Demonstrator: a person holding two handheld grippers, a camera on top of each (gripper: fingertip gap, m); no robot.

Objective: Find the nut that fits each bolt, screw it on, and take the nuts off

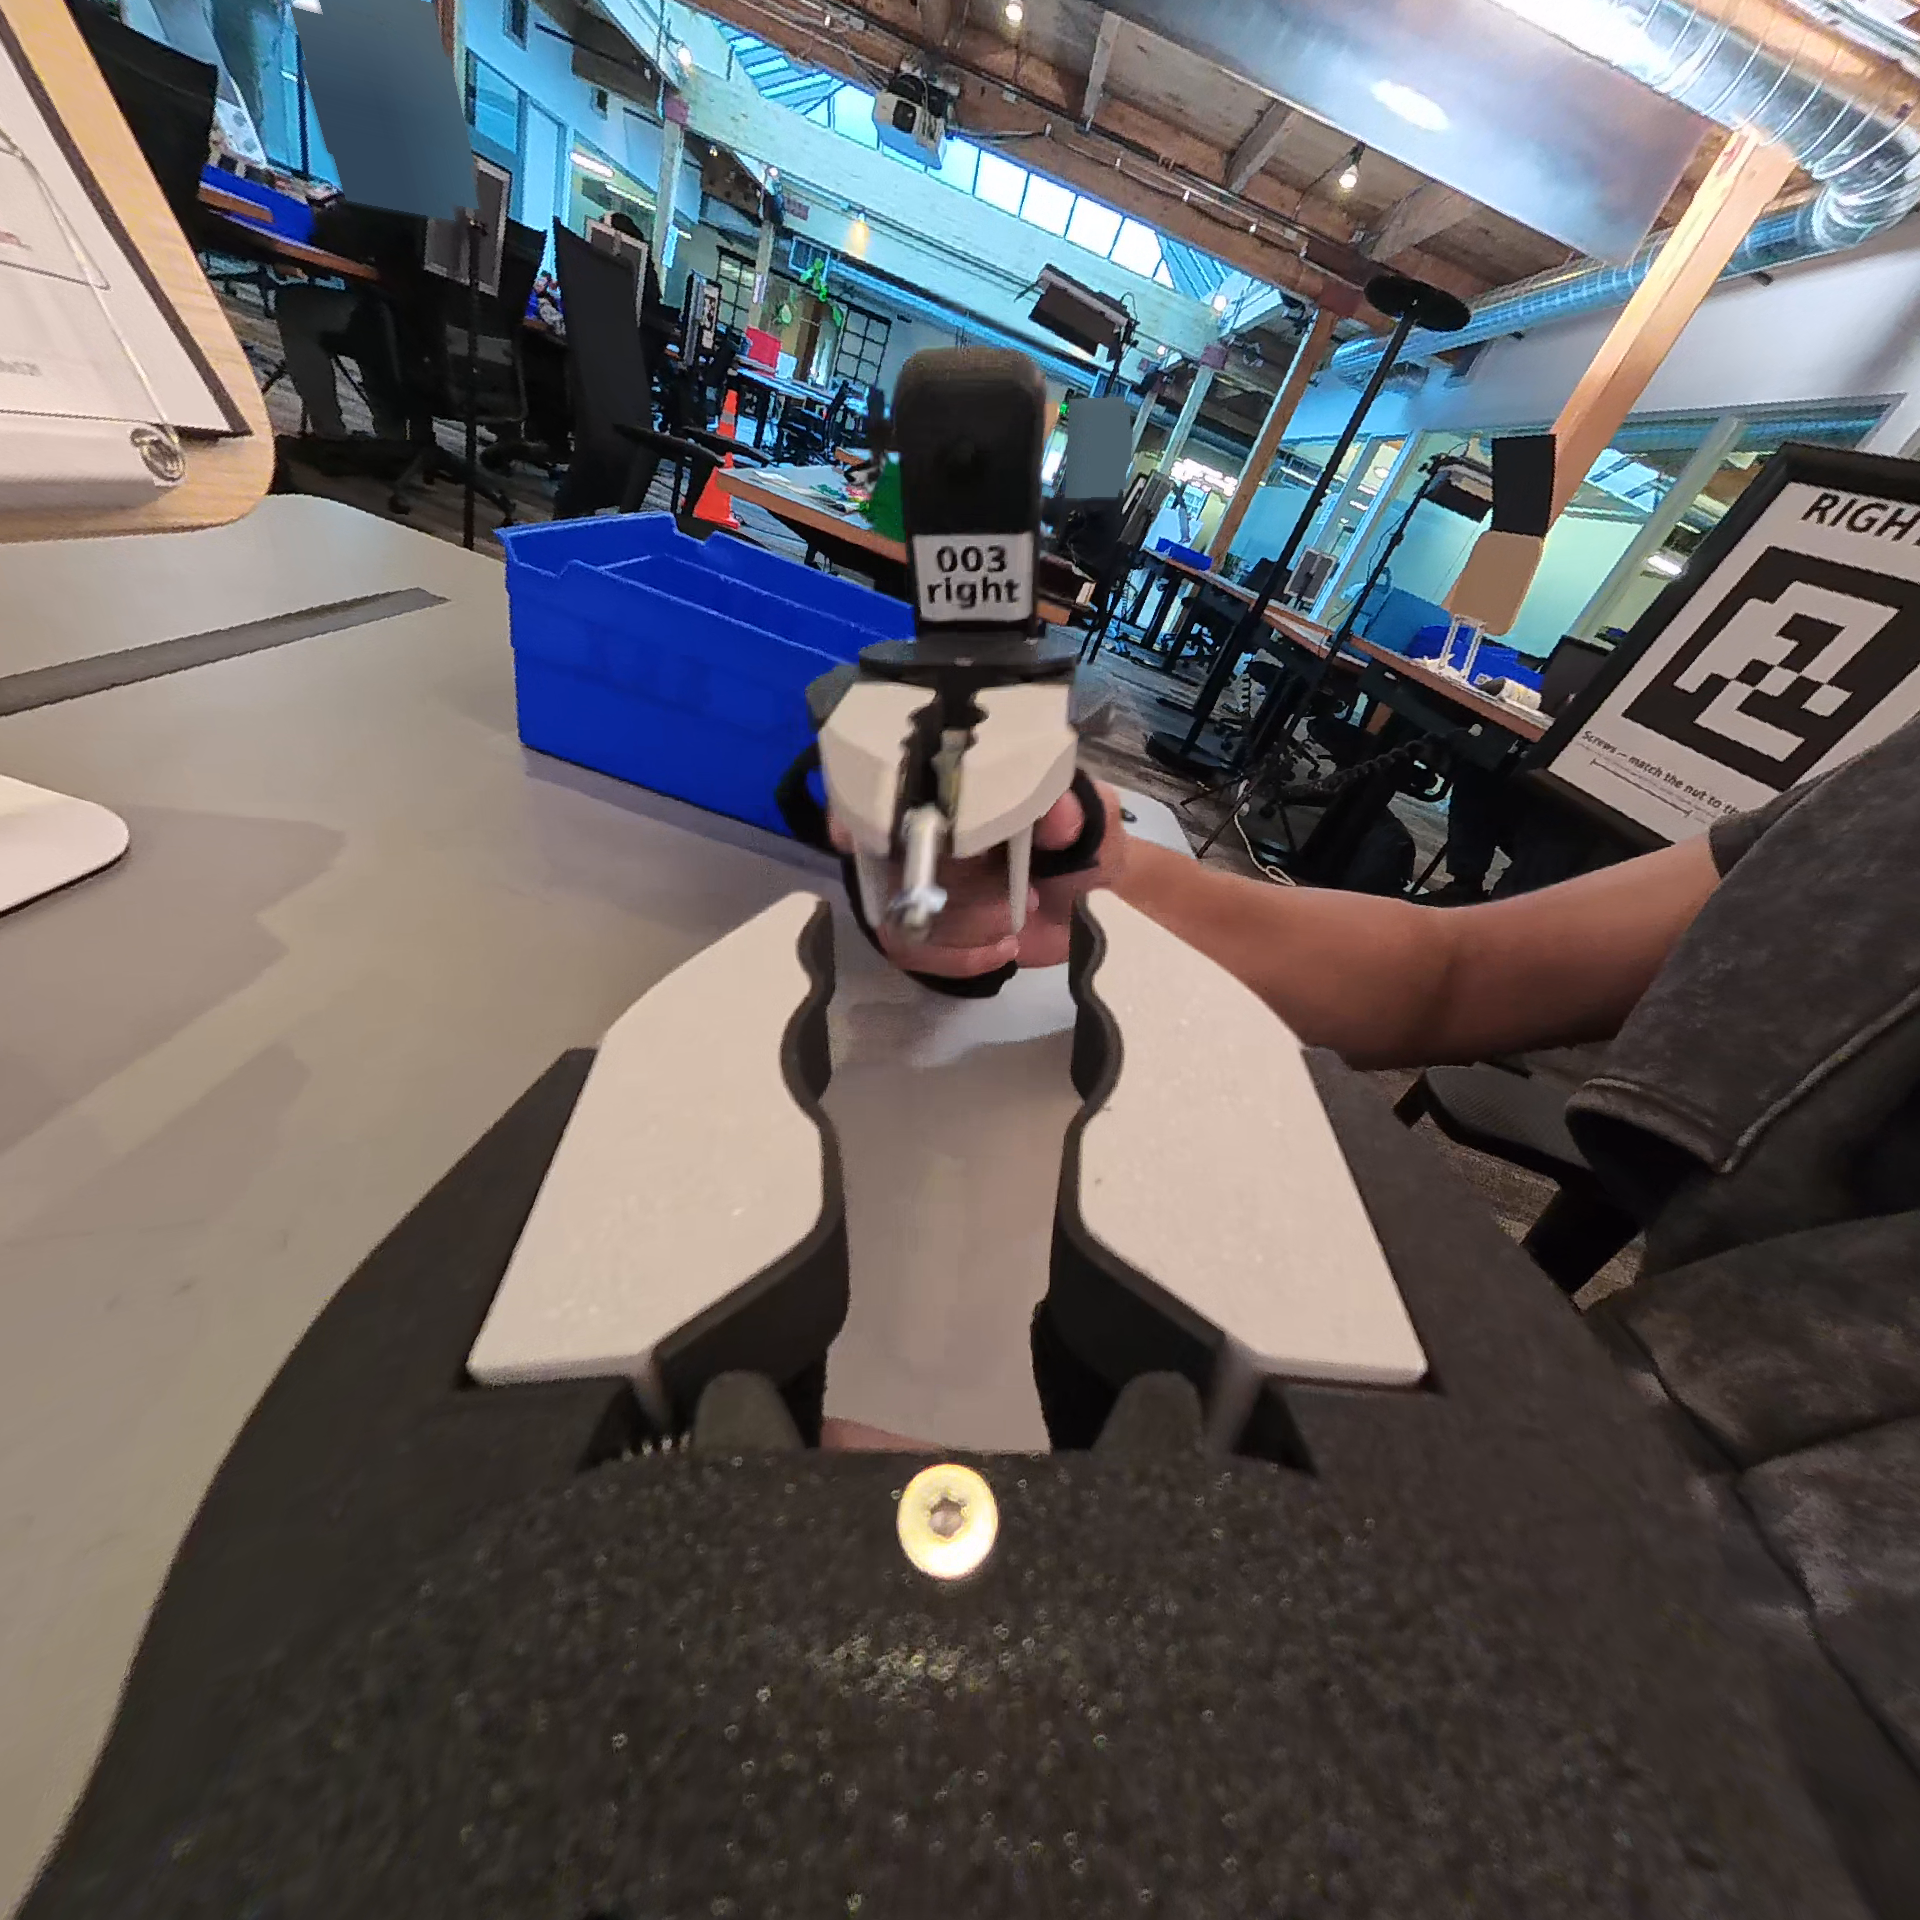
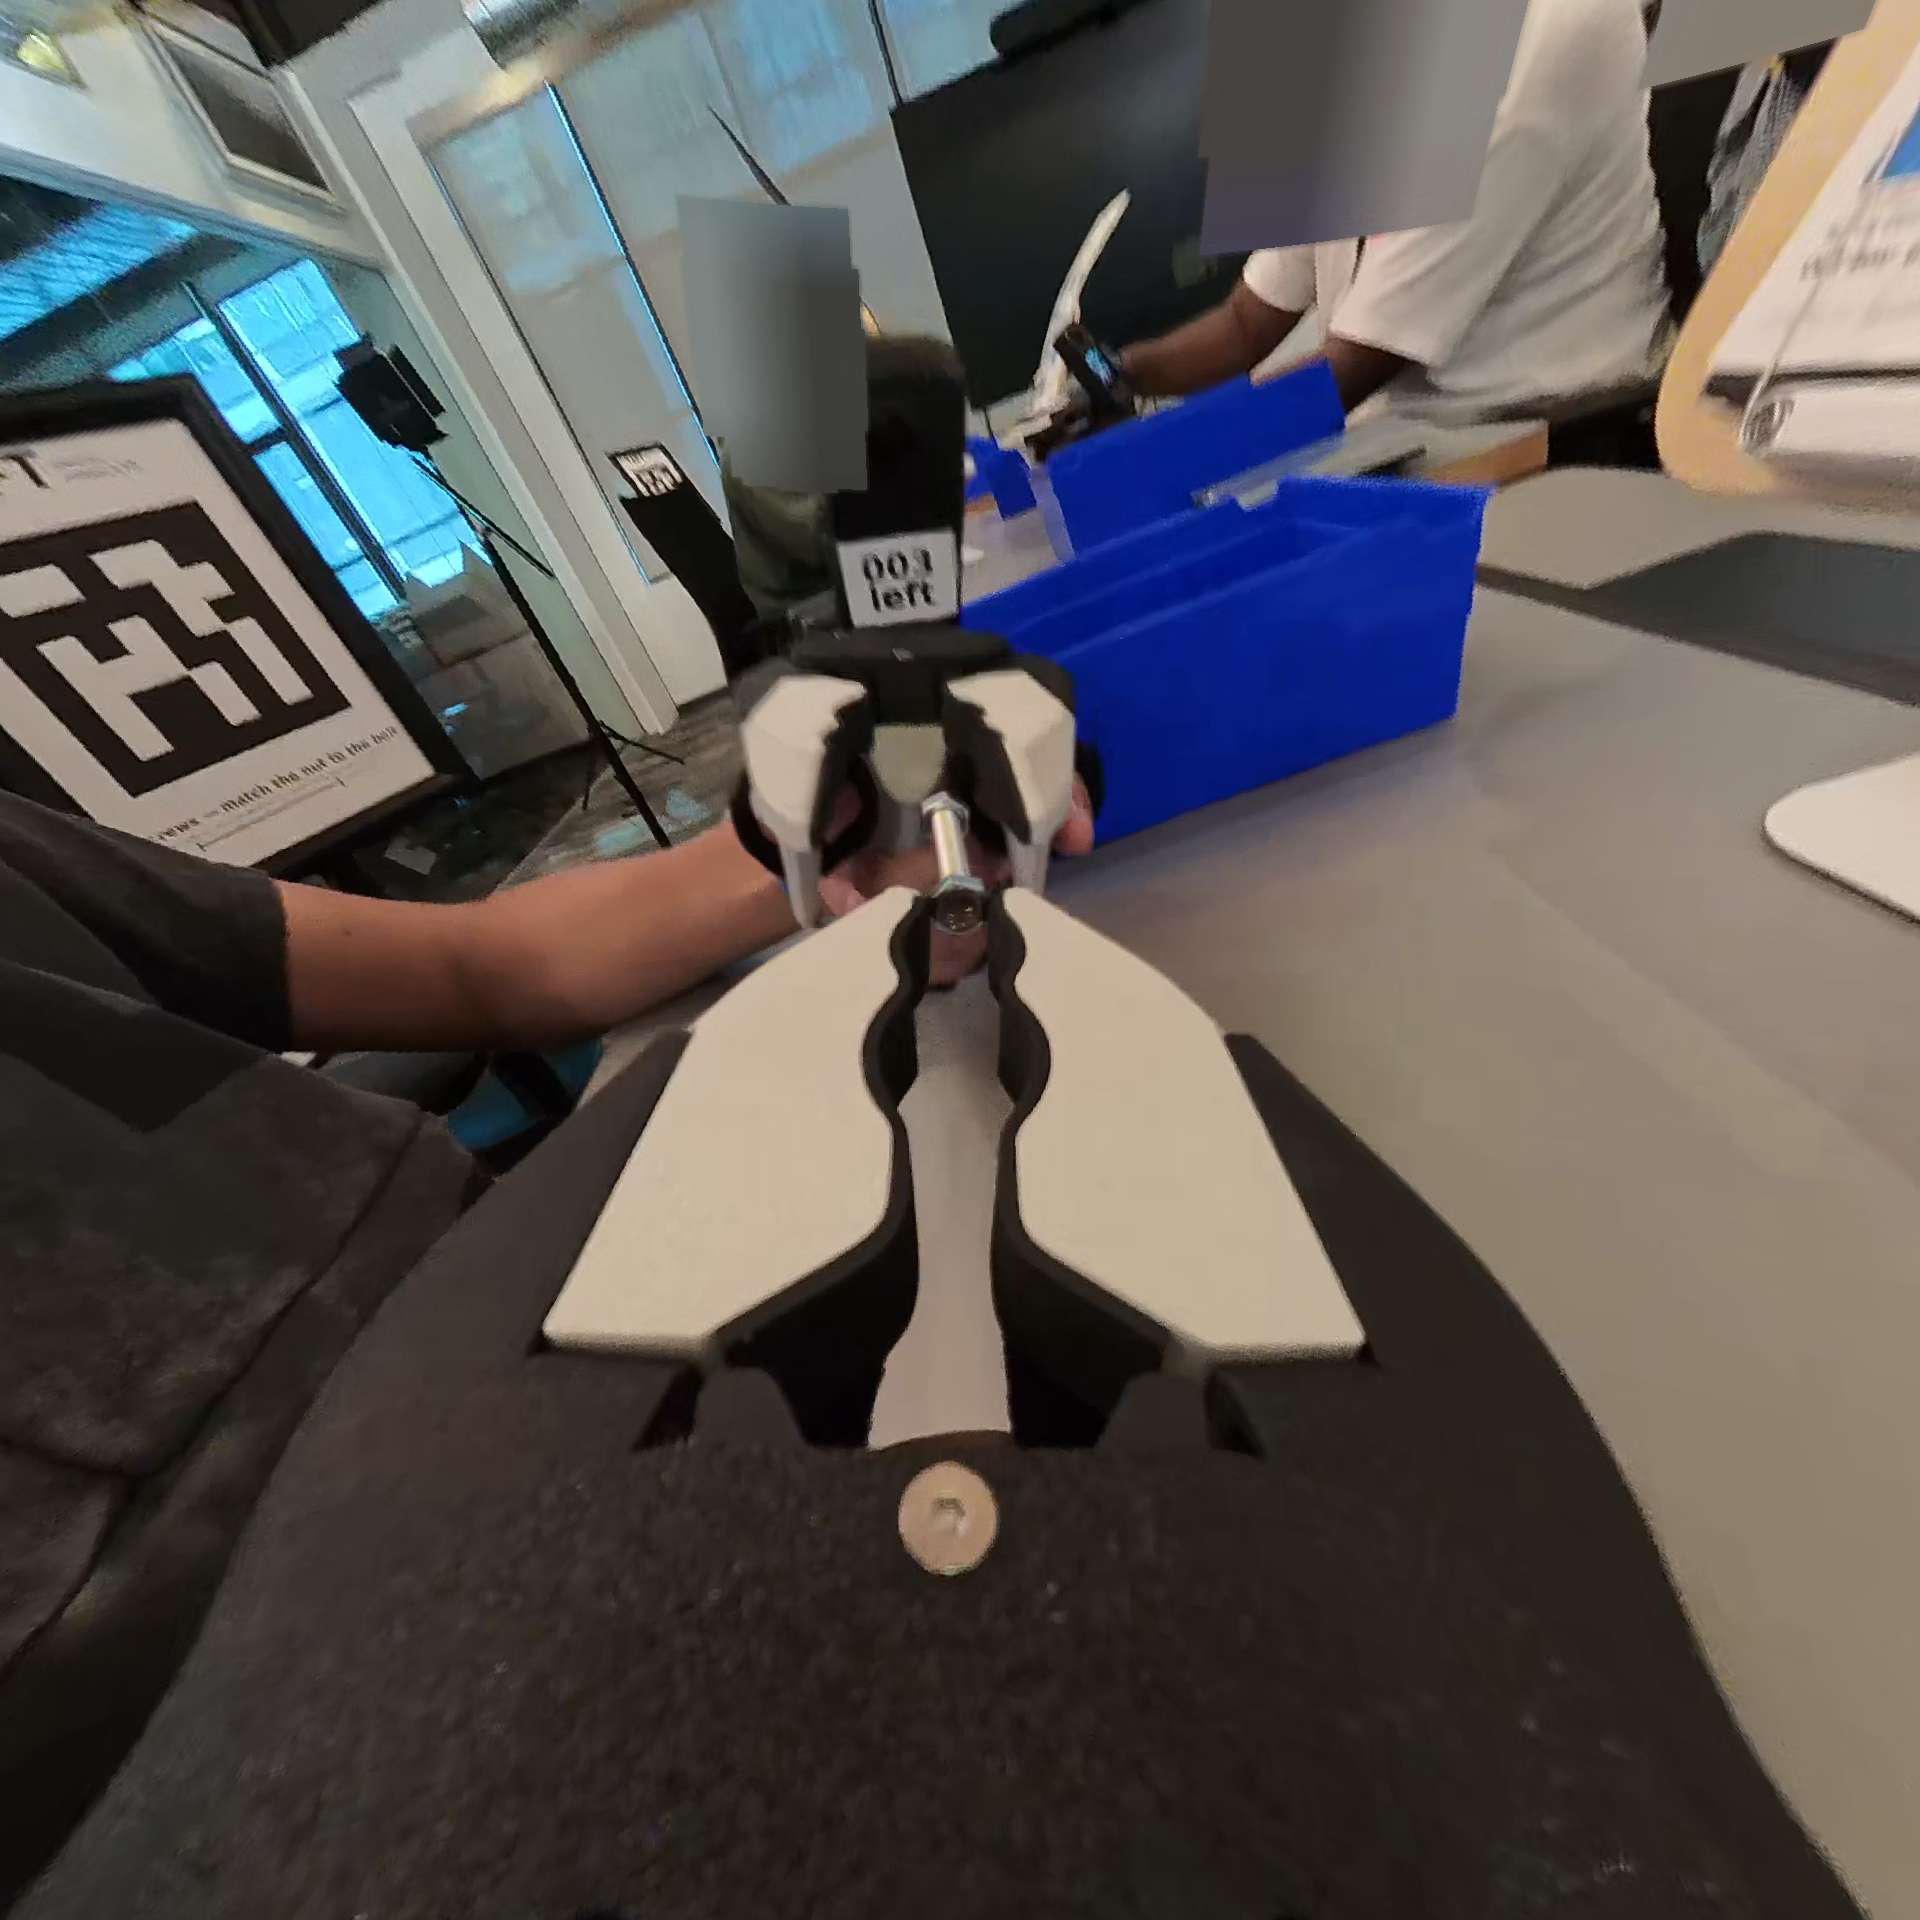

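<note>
A silver bolt (image 2: 943, 854) is held level above the grey table (image 2: 1455, 1039). My right gripper (image 2: 956, 927) is shut on its hex head. A nut (image 2: 940, 805) sits on the far end of the thread. In the left wrist view the bolt (image 1: 928, 831) points at the camera, with the nut (image 1: 914, 900) at its near end. My left gripper (image 1: 945, 925) faces the right one and is open. Its fingers (image 1: 717, 1091) stand wide on either side of the nut end, not touching it.
A blue bin (image 1: 665, 665) stands on the table behind the grippers; it also shows in the right wrist view (image 2: 1247, 644). A framed marker sign (image 1: 1766, 644) stands at the table edge. A white monitor base (image 2: 1860, 831) is nearby. A person in a white shirt (image 2: 1507, 260) works at the back. Left and right tips are no more than a few centimetres apart. From either gripper's tips it is about 30 cm to the white monitor base (image 2: 1860, 831).
</note>
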